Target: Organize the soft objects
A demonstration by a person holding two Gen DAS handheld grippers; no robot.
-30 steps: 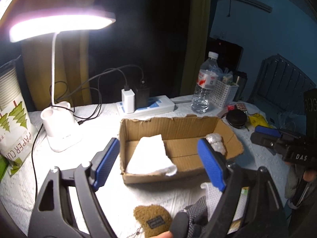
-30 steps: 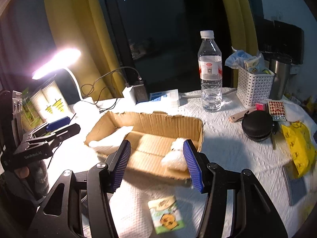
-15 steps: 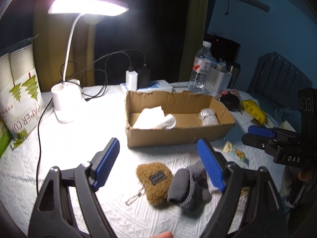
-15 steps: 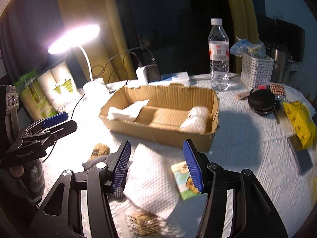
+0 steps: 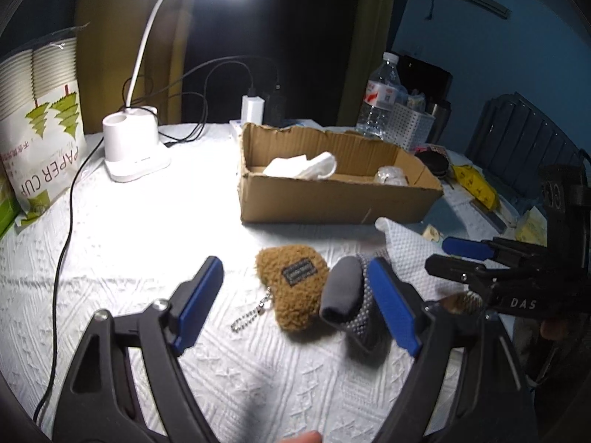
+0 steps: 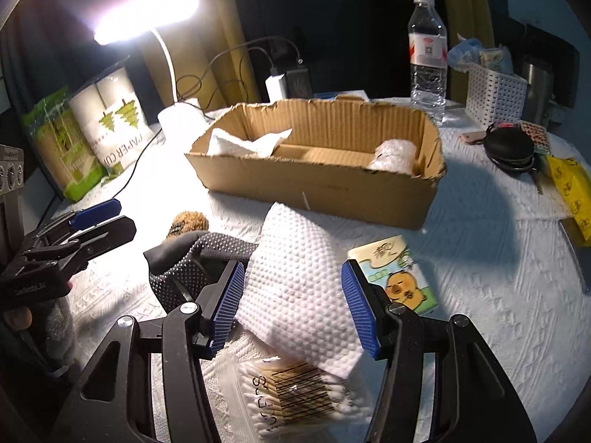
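A cardboard box holds a white tissue at its left and a bubble-wrap roll at its right. In front of it lie a brown plush keychain, a grey dotted glove and a white paper towel. My left gripper is open, low over the plush and glove. My right gripper is open, its fingers either side of the paper towel. Neither holds anything.
A desk lamp, a paper cup pack, chargers and cables stand behind. A water bottle, white basket, black case, yellow packet, tissue pack and cotton swab bag lie around.
Both grippers have drawn back from over the box and dropped low over the items in front of it. Both stay open and empty.
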